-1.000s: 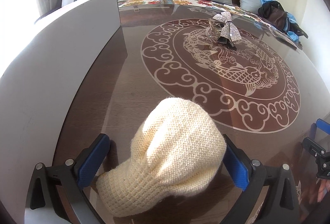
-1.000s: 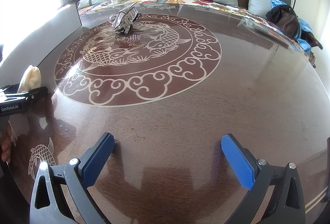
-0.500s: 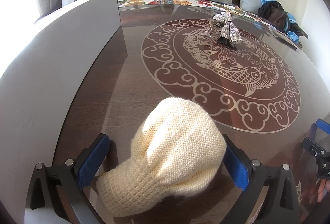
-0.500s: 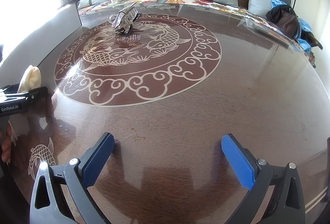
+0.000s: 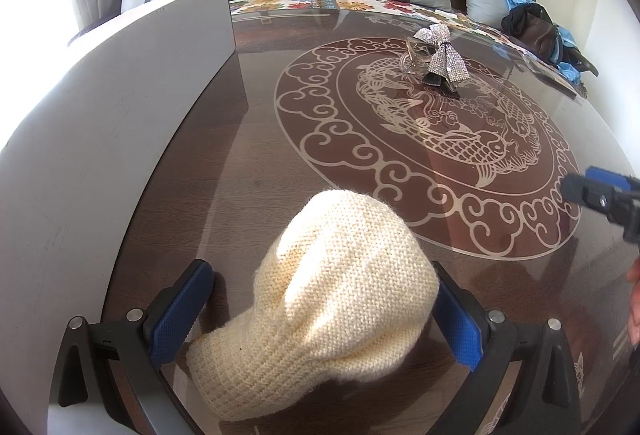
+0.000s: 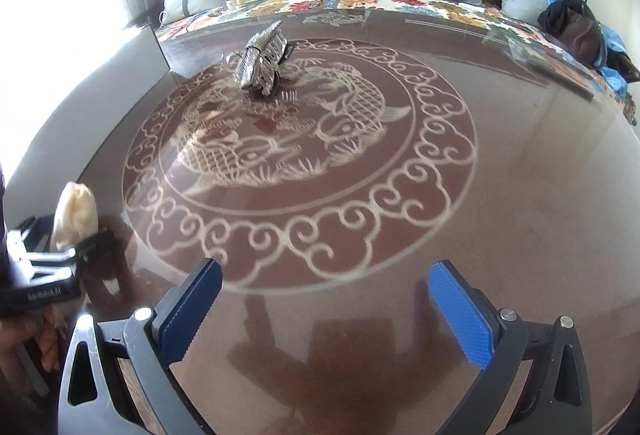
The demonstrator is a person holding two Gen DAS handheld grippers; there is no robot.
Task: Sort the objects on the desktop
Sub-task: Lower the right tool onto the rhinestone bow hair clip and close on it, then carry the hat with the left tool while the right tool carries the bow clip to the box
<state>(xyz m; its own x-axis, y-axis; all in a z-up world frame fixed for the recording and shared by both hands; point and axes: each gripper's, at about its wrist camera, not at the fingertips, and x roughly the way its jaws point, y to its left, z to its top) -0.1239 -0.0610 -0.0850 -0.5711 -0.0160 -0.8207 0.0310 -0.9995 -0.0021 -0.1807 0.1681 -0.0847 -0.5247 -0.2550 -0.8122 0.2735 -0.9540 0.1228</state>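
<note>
Left wrist view shows the left gripper (image 5: 320, 309) with its blue pads spread wide around a cream knitted hat (image 5: 324, 307). The right pad seems to touch the knit while the left pad stands just apart, so nothing is clamped; whether the hat rests fully on the glass table (image 5: 248, 171) is hard to judge from this angle. Beyond the hat, at the middle of the table's fish medallion, lies a rhinestone bow hair clip (image 5: 438, 55). A grey board (image 5: 112, 123) runs along the table's edge to the left of the hat.

The right gripper (image 6: 324, 309) hangs wide open over bare glass, near the hat's right side, holding nothing.

To do the pickup well, I would centre the hat between the pads, close on the thick folded brim, not the loose crown, and lift slowly so the soft knit doesn't slip.
</note>
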